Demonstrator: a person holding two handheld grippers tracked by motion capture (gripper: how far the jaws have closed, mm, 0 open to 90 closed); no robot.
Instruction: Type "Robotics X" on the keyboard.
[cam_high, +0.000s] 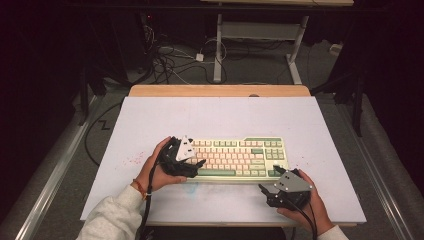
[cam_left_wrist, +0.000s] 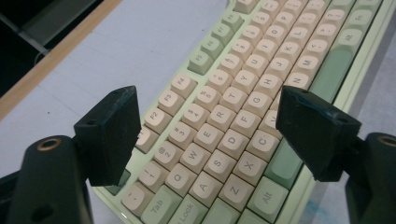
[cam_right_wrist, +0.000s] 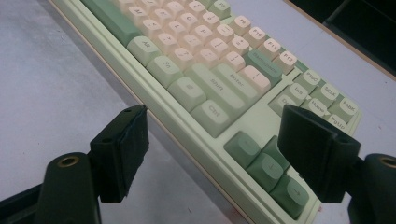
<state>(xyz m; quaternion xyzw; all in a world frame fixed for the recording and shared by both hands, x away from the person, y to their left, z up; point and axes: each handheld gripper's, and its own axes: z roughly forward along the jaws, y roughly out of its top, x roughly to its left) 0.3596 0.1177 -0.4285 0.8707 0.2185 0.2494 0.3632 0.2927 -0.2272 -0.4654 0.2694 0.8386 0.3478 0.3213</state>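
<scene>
Table (cam_high: 150, 120): a pale work surface with a wooden strip along its far edge spans the high view; faint red specks mark it at about 9 o'clock from the keyboard.
Keyboard (cam_high: 235, 159): a cream-and-green mechanical keyboard lies flat on the table slightly toward the person's side, its long side running 9 to 3 o'clock. In the left gripper view (cam_left_wrist: 243, 107) the letter rows run diagonally from 7 to 1 o'clock; in the right gripper view (cam_right_wrist: 210, 79) its arrow-key corner sits at 5 o'clock.
Left gripper (cam_high: 192, 167): held in the person's left hand (cam_high: 157, 170) at the keyboard's 9 o'clock end, it reaches in over the left-hand keys. Its own view (cam_left_wrist: 208, 133) shows the two black jaws standing wide apart, with nothing pinched between them and the keys Q, W, A and S below the gap.
Right gripper (cam_high: 265, 192): held in the right hand (cam_high: 305, 200) at about 5 o'clock from the keyboard, just beside its near right corner. Its own view (cam_right_wrist: 212, 149) shows the jaws spread apart on either side of the keyboard's front edge, clamped on nothing.
</scene>
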